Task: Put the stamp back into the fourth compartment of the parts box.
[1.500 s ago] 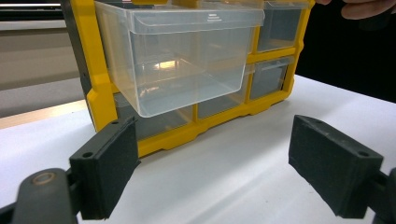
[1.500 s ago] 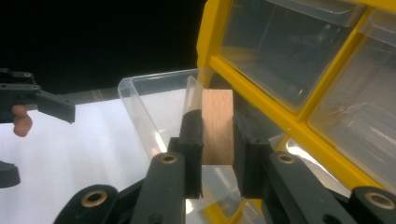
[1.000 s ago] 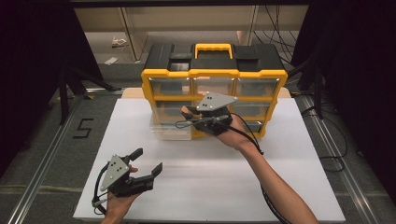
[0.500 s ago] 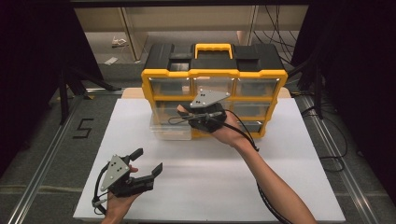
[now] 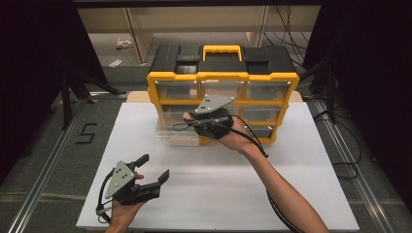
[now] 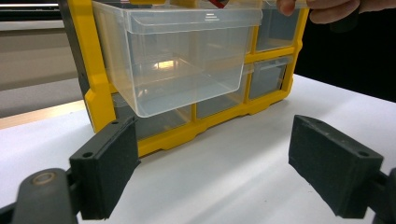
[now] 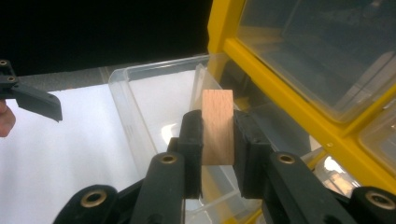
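Item: yellow-framed plastic organiser cabinet with black lid and yellow carry handle (image 5: 223,77), standing on the white table board (image 5: 301,194) directly ahead of both claws; it holds rows of clear drawers, those pushed in showing no contents that can be made out. Item: clear plastic drawer (image 6: 177,60), pulled out from the cabinet's left column, directly beneath and just ahead of the right gripper (image 7: 218,135); its interior appears empty, the bottom bare. Item: left gripper (image 5: 155,167), held low over the board, well apart from the cabinet, jaws spread wide with nothing between them. Item: small pale wooden block (image 7: 217,126), clamped upright between the right gripper's jaws, poised above the open drawer, not yet inside it. Status, as judged: drawer opened and block fetched count as done; lowering the block into the drawer, releasing it and probably pushing the drawer shut remain.
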Motion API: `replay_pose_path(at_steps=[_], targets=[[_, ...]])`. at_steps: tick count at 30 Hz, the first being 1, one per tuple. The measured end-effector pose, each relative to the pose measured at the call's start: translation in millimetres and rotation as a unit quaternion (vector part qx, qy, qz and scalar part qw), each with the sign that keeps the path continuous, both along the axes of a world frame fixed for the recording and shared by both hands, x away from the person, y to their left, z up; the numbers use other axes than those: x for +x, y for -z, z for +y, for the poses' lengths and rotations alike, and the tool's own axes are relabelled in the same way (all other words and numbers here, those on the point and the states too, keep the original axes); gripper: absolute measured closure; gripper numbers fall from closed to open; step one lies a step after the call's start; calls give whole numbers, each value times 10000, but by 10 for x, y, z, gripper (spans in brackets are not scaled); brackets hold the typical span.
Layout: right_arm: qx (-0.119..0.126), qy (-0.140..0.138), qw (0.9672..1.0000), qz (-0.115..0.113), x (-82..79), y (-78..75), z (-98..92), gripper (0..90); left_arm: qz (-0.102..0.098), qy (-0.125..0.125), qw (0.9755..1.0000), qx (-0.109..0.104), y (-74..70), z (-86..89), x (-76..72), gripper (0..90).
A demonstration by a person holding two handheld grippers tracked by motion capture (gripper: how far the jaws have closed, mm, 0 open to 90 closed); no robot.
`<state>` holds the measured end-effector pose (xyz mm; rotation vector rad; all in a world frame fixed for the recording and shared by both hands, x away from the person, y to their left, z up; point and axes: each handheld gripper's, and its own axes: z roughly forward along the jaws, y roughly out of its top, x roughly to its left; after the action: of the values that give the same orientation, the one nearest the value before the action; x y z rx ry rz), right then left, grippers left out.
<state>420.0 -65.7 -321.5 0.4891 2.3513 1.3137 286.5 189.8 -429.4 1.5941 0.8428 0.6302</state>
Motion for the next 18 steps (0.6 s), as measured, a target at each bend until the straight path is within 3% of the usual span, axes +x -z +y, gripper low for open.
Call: replay_pose_path(at_steps=[9, 18], targets=[[-61, -48, 10000, 2, -1, 20, 23, 716, 9, 2, 10000, 2, 1, 0, 1, 158], [69, -44, 9999, -95, -58, -61, 7, 535, 6, 3, 10000, 5, 1, -2, 2, 158]])
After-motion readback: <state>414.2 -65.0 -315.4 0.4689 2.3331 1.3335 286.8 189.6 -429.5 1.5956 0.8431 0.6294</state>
